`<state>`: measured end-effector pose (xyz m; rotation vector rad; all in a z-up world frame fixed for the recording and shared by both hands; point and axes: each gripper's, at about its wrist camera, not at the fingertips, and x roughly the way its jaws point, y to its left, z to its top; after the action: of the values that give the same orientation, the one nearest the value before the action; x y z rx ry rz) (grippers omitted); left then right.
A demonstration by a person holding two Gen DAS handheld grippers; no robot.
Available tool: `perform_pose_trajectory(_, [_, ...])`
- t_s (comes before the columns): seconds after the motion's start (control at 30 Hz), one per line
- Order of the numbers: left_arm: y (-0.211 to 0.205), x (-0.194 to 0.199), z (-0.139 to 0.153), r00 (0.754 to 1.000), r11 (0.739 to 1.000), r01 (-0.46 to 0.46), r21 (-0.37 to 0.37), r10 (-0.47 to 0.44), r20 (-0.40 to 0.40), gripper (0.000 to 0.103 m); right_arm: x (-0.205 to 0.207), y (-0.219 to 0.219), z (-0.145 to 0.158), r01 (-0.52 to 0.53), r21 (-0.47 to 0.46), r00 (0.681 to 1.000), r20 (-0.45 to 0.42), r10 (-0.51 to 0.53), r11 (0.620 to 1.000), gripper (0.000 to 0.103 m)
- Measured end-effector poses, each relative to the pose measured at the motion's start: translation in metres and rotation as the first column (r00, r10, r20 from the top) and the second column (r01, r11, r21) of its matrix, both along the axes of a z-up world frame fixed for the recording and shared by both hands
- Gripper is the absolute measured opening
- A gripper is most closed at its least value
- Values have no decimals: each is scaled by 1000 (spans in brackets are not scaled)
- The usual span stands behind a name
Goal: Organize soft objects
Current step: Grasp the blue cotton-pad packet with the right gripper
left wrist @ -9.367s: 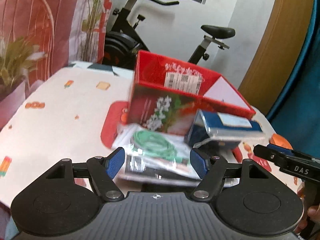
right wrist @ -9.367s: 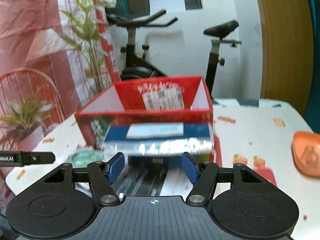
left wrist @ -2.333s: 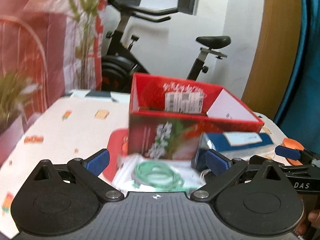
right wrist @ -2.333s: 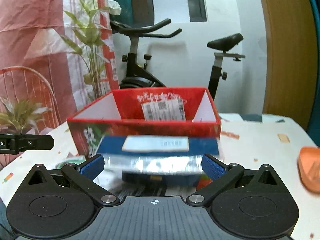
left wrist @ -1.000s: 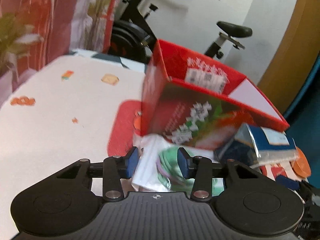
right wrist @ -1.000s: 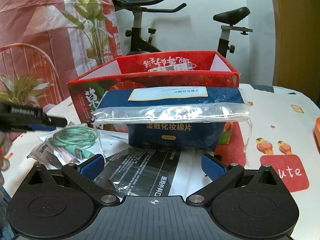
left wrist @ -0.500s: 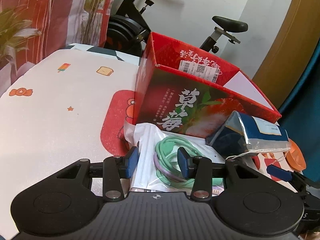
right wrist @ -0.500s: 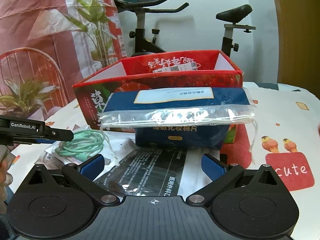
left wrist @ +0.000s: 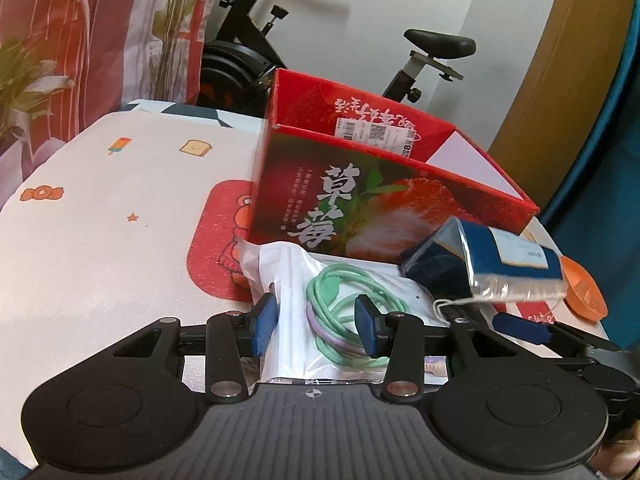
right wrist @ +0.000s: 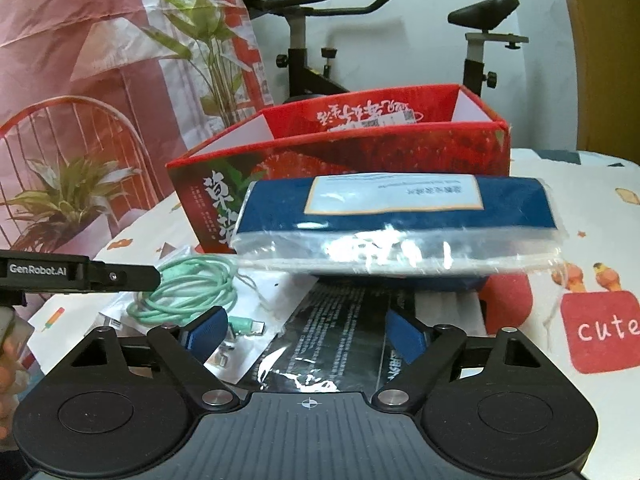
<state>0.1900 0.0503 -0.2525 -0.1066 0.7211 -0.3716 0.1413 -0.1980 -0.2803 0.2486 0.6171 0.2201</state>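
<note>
My left gripper (left wrist: 316,326) is shut on a clear plastic bag (left wrist: 296,280) holding a coiled green cable (left wrist: 344,304), in front of the red strawberry box (left wrist: 360,200). The cable bag also shows in the right wrist view (right wrist: 188,288). A blue pack of cotton pads (left wrist: 500,264) in clear wrap lies right of it, against the box. My right gripper (right wrist: 308,334) has its jaws partly closed around a dark printed flat package (right wrist: 336,332) lying under the blue pack (right wrist: 396,216); contact is not clear.
The red box (right wrist: 360,148) stands open-topped on a white patterned tablecloth (left wrist: 100,216). An orange dish (left wrist: 584,292) sits at the right table edge. An exercise bike (left wrist: 256,64), a plant (right wrist: 68,196) and a curtain stand behind the table.
My left gripper closed on the cable bag about a second ago and holds it still. My right gripper's jaws have narrowed and moved closer under the blue pack.
</note>
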Motion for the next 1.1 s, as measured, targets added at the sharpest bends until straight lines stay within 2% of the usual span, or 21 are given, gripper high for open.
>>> perform_pose_trajectory(0.33, [5, 1, -1, 1000, 1000, -28, -7, 28, -4, 45, 1, 1, -3, -4, 6, 1000, -23, 4, 1000, 84])
perform_pose_trajectory(0.57, [9, 0, 14, 998, 998, -55, -18, 56, 33, 46, -1, 1, 8, -21, 7, 1000, -15, 21, 1000, 84])
perform_pose_trajectory(0.67, [9, -1, 17, 997, 997, -69, -19, 69, 32, 46, -2, -1, 9, 19, -31, 1000, -22, -20, 999, 85])
perform_pose_trajectory(0.8, [5, -2, 16, 998, 998, -65, -12, 65, 17, 46, -8, -18, 11, 99, -13, 994, -33, -99, 995, 85])
perform_pose_trajectory(0.87, [3, 0, 18, 998, 998, -63, -21, 64, 2, 46, -13, -25, 14, 142, -11, 989, -32, -142, 990, 94])
perform_pose_trajectory(1.1, [-19, 5, 29, 1000, 999, -28, -34, 29, 13, 46, -37, -52, 34, 241, 3, 967, 83, -241, 970, 102])
